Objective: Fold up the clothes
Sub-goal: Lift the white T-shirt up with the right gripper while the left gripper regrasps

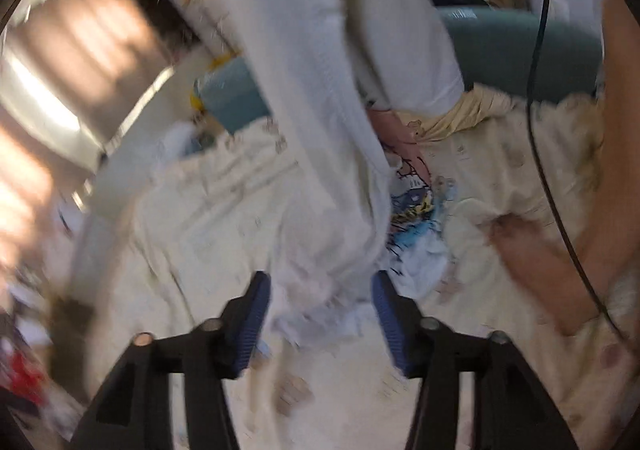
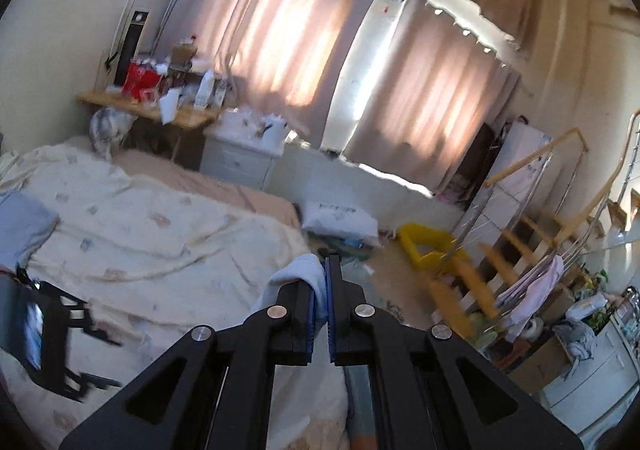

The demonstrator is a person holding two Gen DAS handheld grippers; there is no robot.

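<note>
Over the bed [image 1: 208, 210], hanging pale garment [image 1: 320, 110]

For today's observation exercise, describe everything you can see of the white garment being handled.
The garment is a white, soft, knit-looking cloth. It hangs in a long, loosely draped strip above the cream bedspread, blurred by motion. Its lower end lies bunched between the open left gripper, whose pads stand clear of it. The right gripper is shut on a fold of it, which drapes over one finger.
</note>
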